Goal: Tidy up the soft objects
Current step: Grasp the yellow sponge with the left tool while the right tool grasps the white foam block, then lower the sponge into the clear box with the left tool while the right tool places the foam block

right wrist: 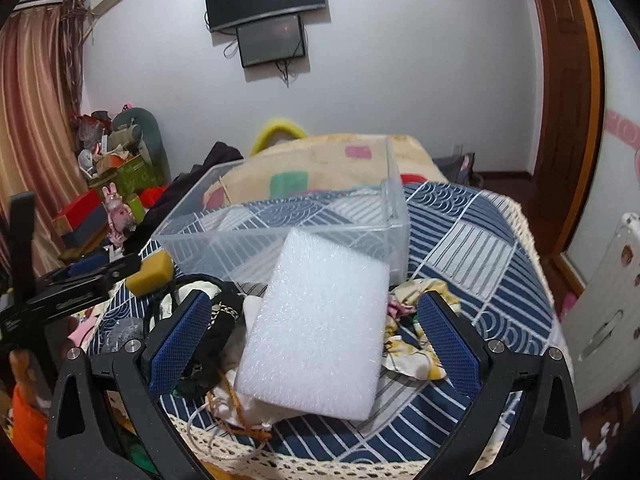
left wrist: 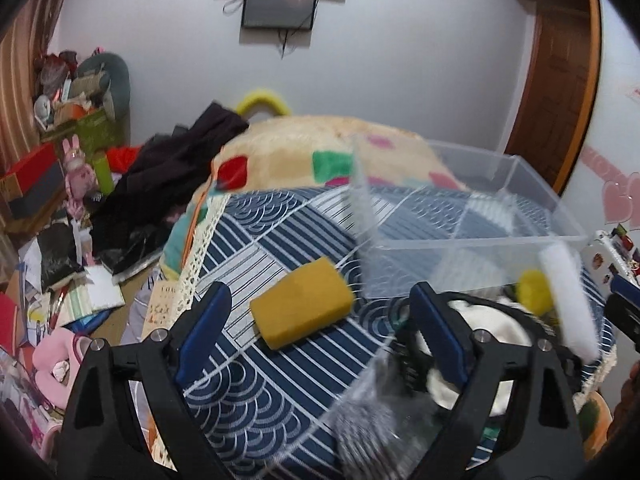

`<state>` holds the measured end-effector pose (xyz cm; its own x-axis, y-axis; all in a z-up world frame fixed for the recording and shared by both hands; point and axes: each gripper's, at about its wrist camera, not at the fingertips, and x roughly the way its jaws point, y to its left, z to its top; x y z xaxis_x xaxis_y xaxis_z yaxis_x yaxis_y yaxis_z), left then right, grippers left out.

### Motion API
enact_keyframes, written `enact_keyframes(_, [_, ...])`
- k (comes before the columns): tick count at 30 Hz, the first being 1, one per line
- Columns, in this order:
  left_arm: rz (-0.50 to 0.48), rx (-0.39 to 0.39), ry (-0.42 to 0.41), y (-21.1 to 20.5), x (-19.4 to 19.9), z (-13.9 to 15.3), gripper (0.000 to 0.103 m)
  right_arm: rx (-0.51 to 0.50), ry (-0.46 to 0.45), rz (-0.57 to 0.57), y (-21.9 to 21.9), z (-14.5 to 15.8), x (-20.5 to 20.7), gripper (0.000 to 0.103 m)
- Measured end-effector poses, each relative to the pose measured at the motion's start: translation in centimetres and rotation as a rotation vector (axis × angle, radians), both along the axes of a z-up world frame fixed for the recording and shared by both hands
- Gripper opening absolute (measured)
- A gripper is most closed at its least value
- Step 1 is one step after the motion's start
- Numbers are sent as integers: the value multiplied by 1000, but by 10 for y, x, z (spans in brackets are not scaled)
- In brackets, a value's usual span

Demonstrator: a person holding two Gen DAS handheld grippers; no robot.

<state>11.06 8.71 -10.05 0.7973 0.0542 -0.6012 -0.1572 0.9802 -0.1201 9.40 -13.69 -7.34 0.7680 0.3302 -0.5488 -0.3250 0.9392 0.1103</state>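
A clear plastic bin (left wrist: 516, 208) (right wrist: 280, 216) stands on the blue patterned tablecloth (left wrist: 248, 400) (right wrist: 480, 248). A yellow sponge (left wrist: 302, 302) (right wrist: 150, 272) lies left of the bin. My left gripper (left wrist: 320, 340) is open just in front of the sponge, not touching it. A white foam block (right wrist: 320, 332) (left wrist: 566, 296) rests tilted on a heap of soft items: a black pouch (right wrist: 212, 320), a floral cloth (right wrist: 416, 344) and a white drawstring bag (right wrist: 240, 404). My right gripper (right wrist: 316, 348) is open, fingers on either side of the foam block.
A yellow pom-pom (left wrist: 534, 290) and a white cloth (left wrist: 488, 328) lie by the bin. A beige blanket (left wrist: 320, 148) covers the bed behind. Dark clothes (left wrist: 168, 176) and floor clutter (left wrist: 60, 240) lie left. A wooden door (right wrist: 568, 100) is right.
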Motion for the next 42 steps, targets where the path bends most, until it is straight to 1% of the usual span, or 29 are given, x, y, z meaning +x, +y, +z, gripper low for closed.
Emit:
enact_keyframes(4, [26, -17, 68, 13, 25, -20, 92, -2, 36, -7, 1, -9, 10, 103])
enact_keyframes(8, [40, -48, 109, 16, 34, -32, 92, 15, 93, -12, -2, -21, 19, 103])
enact_keyframes(9, [49, -44, 115, 16, 35, -35, 88, 21, 105, -12, -1, -24, 20, 101])
enact_keyframes(10, [59, -34, 119, 16, 36, -38, 80, 29, 120, -10, -3, -26, 22, 96])
enact_keyframes(11, [54, -32, 128, 16, 36, -41, 75, 43, 141, -8, -5, -29, 24, 93])
enact_keyframes(12, [46, -39, 138, 16, 37, -43, 68, 61, 163, -3, -8, -32, 25, 87])
enact_keyframes(13, [31, -54, 149, 17, 37, -45, 68, 73, 176, 0, -7, -32, 26, 83])
enact_keyframes(15, [31, -59, 140, 17, 35, -45, 66, 102, 191, 2, -12, -33, 24, 83])
enact_keyframes(19, [37, -35, 127, 13, 25, -44, 65, 77, 160, -3, -14, -27, 14, 83])
enact_keyframes(22, [38, -34, 114, 10, 15, -40, 65, 50, 113, -7, -13, -17, 2, 83])
enact_keyframes(27, [33, -23, 45, 5, -4, -15, 65, 43, 52, -14, -15, -3, 0, 83])
enact_keyframes(30, [23, 6, -7, -4, -13, 4, 65, 28, 16, -20, -14, 8, 1, 83])
enact_keyframes(33, [-7, 14, -54, -11, -18, 22, 65, 17, -13, -22, -15, 19, 5, 83])
enact_keyframes(38, [-57, 39, -109, -27, -14, 45, 65, 9, -65, -16, -16, 38, 15, 83])
enact_keyframes(42, [-100, 55, -132, -37, -3, 60, 65, -12, -101, -9, -10, 50, 27, 83])
